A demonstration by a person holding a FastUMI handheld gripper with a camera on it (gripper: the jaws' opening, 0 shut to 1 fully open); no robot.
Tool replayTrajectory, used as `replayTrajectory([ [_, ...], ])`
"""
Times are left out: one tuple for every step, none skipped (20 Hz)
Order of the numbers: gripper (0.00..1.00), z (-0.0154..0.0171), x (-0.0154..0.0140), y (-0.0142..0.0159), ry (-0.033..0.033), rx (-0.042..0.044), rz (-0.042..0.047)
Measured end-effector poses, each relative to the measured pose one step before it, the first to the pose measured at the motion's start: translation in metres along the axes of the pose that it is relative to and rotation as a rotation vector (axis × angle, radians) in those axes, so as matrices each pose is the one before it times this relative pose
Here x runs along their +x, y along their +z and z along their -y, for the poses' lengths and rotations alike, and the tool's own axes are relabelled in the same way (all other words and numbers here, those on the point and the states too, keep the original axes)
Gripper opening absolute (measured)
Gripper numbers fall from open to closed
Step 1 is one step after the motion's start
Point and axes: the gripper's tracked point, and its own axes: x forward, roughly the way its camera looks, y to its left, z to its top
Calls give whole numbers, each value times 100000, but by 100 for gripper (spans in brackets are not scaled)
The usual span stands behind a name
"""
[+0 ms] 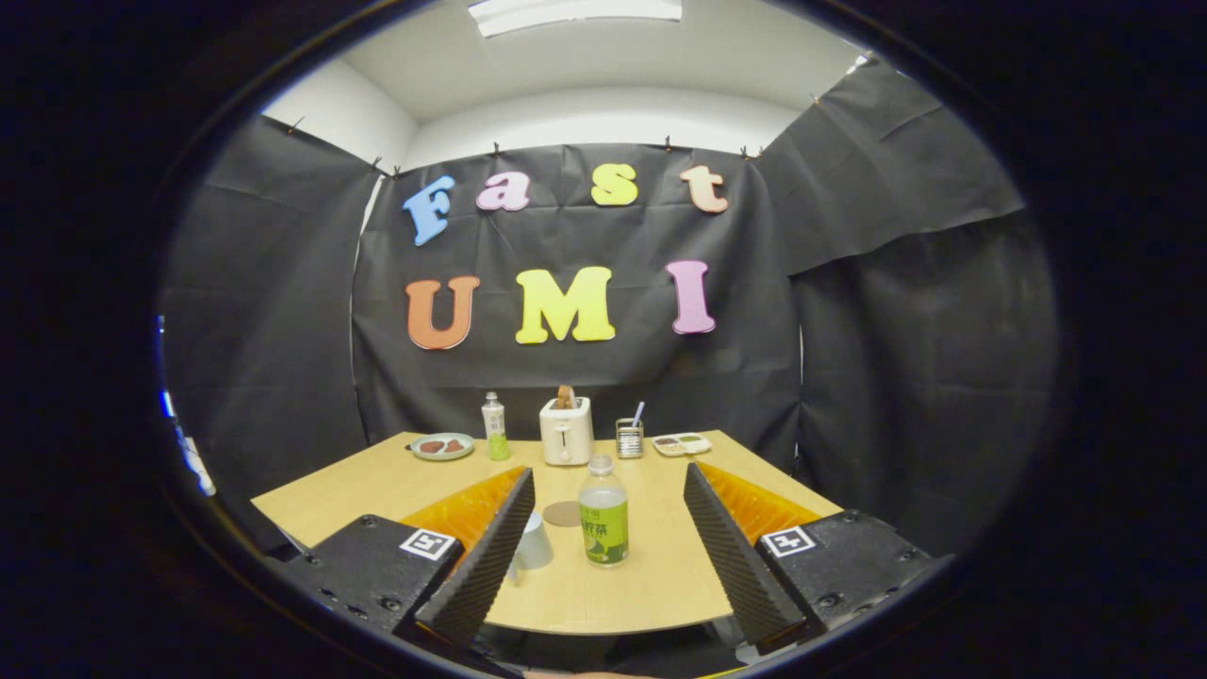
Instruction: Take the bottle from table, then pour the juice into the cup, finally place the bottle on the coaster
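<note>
At lower centre the gripper hung with its black ridged jaws spread wide and empty, the clear green-labelled juice bottle upright between them but untouched. Just left stood the pale cup, the round brown coaster behind it; taking the bottle looked not yet begun, calling for an advance and a squeeze

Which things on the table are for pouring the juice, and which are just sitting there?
For the job:
- bottle with the green label, between the open fingers of the gripper, untouched
- cup, beside the left finger
- coaster, just behind the cup

Just sitting there, at the far side of the table:
- plate
- second bottle
- toaster
- pen holder
- small tray
</note>
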Motion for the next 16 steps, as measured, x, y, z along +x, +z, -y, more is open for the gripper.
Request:
replayTrajectory([
  [100,-41,19,-45,-394,-894,-134],
  [100,-144,73,-136,202,-706,-276],
  [100,-273,12,27,545,-625,-220],
  [100,-72,42,6,122,-442,181],
  [100,38,45,117,-221,-231,179],
  [100,62,82,-70,-23,-2,202],
  [100,-41,110,3,168,101,-3],
  [100,-97,-22,24,546,179,86],
  [100,-98,24,-57,339,-12,-203],
  [100,76,128,-97,214,15,-58],
  [100,-71,106,25,313,25,-62],
  [100,-75,-43,-17,142,-102,92],
  [100,67,-4,90,-324,-282,-70],
  [100,-43,110,-146,-120,-361,-178],
  [100,-154,63,-38,155,-558,-138],
  [100,-10,-19,-4,-90,-553,72],
])
